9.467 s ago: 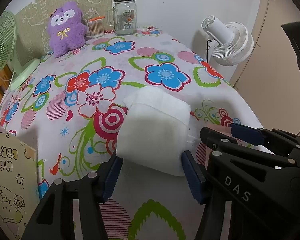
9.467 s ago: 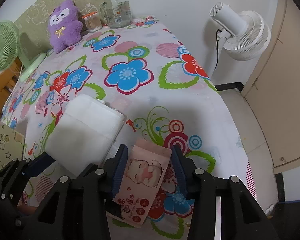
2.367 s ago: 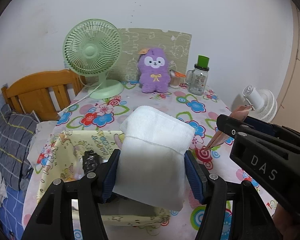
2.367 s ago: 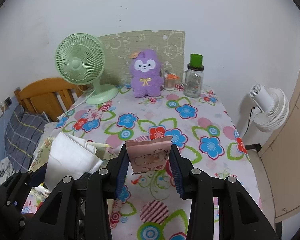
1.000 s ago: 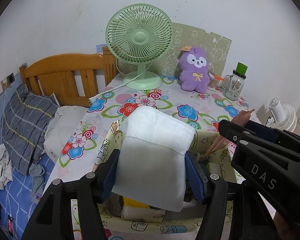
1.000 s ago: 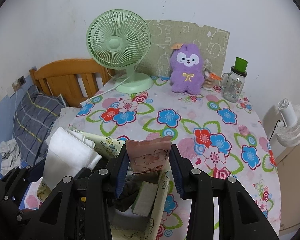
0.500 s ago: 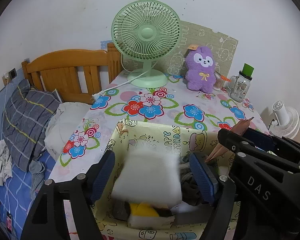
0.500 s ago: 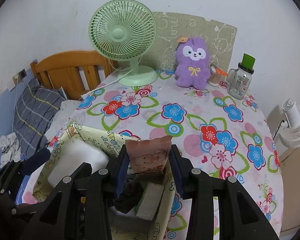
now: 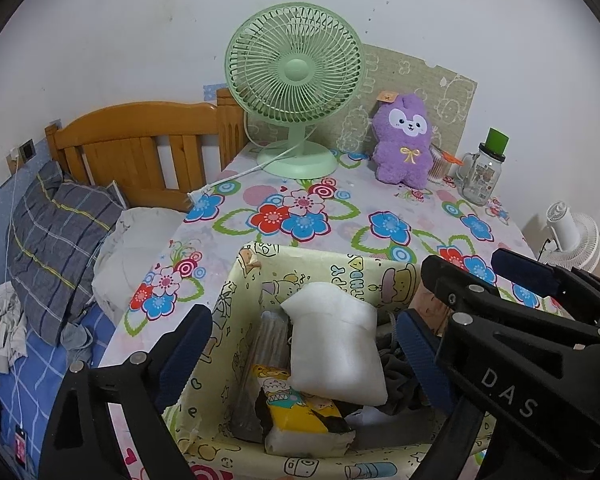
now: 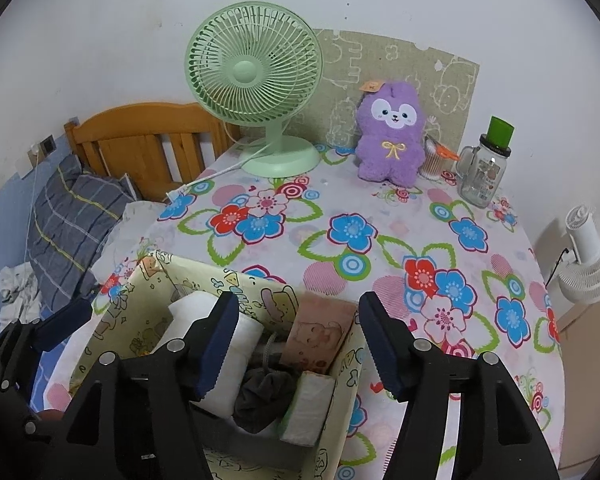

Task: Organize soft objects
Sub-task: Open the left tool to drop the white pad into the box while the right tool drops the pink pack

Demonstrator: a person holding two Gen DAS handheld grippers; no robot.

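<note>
Both tools are seen above the yellow cartoon-printed fabric storage box (image 9: 342,268), which stands at the near edge of the counter covered with a flowered cloth (image 10: 400,216). The jaws of the left tool (image 9: 304,354) have just been opening and now stand wide apart; the white folded soft pad (image 9: 334,350) lies below and between them inside the box, touched by neither pad, and it rests tilted on a yellow tissue packet (image 9: 300,408), with its long axis running away from the camera. The jaws of the right tool (image 10: 294,346) have also just been opening and are apart; the pink printed tissue pack (image 10: 322,334) is seen between them but free of both pads, leaning against the right wall of the box beside a grey crumpled cloth (image 10: 262,398) and a green-edged sponge-like pack (image 10: 308,404). Both task things thus appear to be already put in the box, directly under the tools, so it is judged that each tool must be drawn upward before anything else is reached. The purple plush toy (image 10: 392,138) stands well apart at the far side of the counter, near the green table fan (image 10: 256,84), and it seems somewhat closer to the right tool. The bottom of the box is mostly hidden by the tool bodies, and a dark item under the white pad cannot be made out.
</note>
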